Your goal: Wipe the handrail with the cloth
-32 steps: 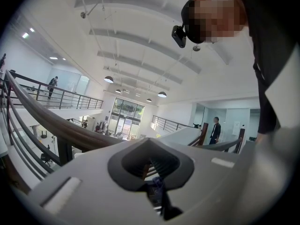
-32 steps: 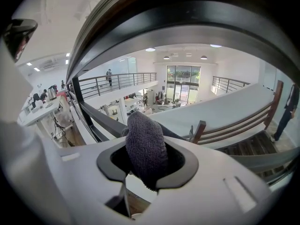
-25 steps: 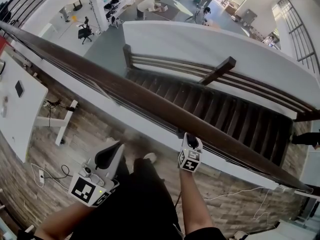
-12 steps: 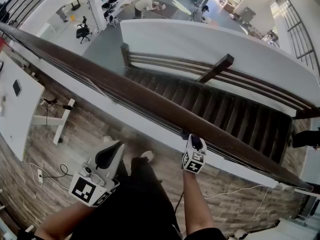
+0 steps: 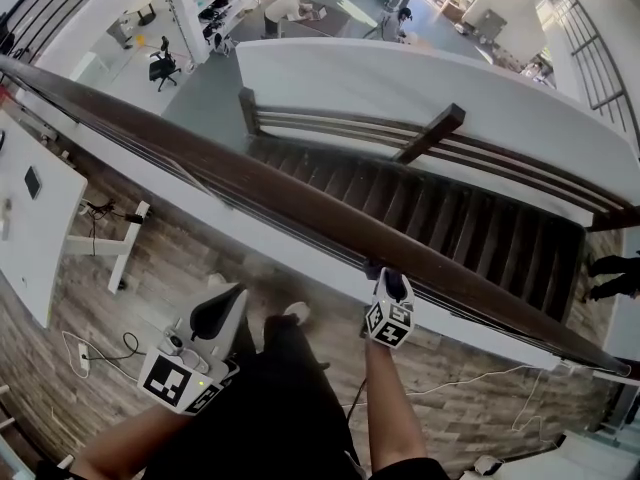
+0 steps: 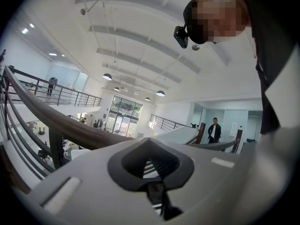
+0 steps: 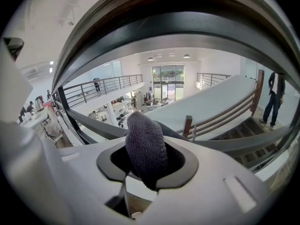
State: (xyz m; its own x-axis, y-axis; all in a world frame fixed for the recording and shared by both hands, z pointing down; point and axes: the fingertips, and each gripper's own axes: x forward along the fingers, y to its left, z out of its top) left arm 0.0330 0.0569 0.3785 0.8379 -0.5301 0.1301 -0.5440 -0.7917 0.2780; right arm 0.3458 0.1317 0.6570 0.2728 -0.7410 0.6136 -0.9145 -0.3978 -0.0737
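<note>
- Left gripper (image 5: pixel 225 306): nearest item, at 7 o'clock in the head view, held low over the person's dark trousers (image 5: pixel 270 408). In its own view (image 6: pixel 151 165) the jaws are closed together with nothing between them.
- Right gripper (image 5: pixel 389 280): just past centre at 5 o'clock, at the end of a bare forearm (image 5: pixel 385 408), with its tip up against the near edge of the handrail. In its own view (image 7: pixel 147 159) the jaws are clamped on the cloth.
- Cloth (image 7: pixel 145 146): dark grey knit, bunched into a rounded wad that stands up out of the right jaw opening. The handrail arcs close above it; whether the two touch cannot be told.
- Handrail (image 5: pixel 250 183): dark brown wood, running from 10 o'clock to 4 o'clock across the head view, with thin metal bars beneath it.
- Floor (image 5: pixel 170 268): wood planks on the near side of the rail, with a loose cable (image 5: pixel 105 353) at 8 o'clock.
- White table (image 5: pixel 35 218): at 9 o'clock, standing on the plank floor.
- Staircase (image 5: pixel 430 218): dark treads beyond the rail, from 1 to 3 o'clock.
- White parapet (image 5: pixel 400 83): behind the stairs at 12 o'clock.
- Person (image 5: pixel 610 273): in dark clothes, at 3 o'clock beside the stairs.
- Lower hall (image 5: pixel 160 68): farthest, at 11 o'clock, with an office chair and desks.
</note>
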